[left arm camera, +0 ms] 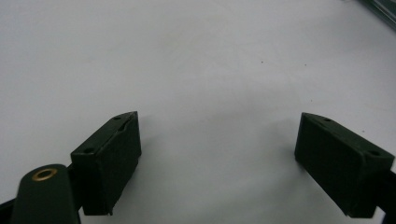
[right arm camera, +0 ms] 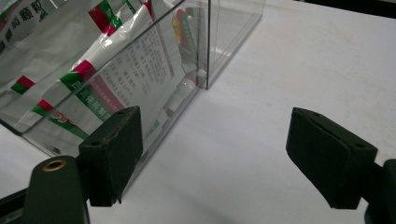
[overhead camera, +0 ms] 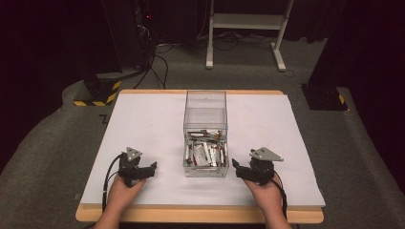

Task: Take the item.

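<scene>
At six o'clock on the smooth white counter, a clear, hard-walled rectangular box stands upright, with glossy printed sachets heaped in its near end. At nine o'clock of the box, apart from it, the left hand-held gripper rests released, blocky black jaws wide. At three o'clock, just beside the box wall, the right hand-held gripper gapes too, grasping nothing.

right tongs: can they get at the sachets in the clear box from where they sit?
Probably yes, but only from above. The right tongs sit open beside the clear box, whose wall stands between them and the sachets. The top looks open.
</scene>
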Demonstrator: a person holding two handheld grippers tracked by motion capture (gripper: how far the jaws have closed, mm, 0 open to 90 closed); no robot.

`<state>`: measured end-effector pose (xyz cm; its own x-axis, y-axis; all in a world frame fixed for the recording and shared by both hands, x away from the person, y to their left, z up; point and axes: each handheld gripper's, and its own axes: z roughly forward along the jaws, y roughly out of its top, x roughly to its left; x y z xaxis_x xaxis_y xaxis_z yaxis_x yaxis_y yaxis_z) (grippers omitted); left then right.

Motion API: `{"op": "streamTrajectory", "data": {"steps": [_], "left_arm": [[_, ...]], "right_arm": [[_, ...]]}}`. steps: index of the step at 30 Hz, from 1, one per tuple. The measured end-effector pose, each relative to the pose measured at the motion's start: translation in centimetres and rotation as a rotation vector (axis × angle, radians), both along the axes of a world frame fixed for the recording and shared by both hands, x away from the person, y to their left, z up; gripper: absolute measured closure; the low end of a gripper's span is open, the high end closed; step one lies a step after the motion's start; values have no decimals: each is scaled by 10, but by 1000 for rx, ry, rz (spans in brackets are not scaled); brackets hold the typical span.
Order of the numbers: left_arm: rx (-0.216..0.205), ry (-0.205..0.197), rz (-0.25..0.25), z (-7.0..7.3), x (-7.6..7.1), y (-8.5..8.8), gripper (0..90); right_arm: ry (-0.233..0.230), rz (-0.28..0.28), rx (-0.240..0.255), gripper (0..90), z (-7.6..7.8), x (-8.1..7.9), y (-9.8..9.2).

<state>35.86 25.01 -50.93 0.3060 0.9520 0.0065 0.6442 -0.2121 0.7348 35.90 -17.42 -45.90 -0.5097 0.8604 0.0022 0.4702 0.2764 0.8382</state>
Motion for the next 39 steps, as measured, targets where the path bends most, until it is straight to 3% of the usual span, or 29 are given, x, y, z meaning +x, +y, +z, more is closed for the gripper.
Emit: {"op": "streamTrajectory", "data": {"steps": [31, 39], "left_arm": [[3, 2, -2, 0, 0, 0, 147], [2, 2, -1, 0, 0, 0, 147]], "right_arm": [[-62, 42, 15, 221, 34, -5, 9], [-56, 59, 24, 236, 40, -5, 17]]}}
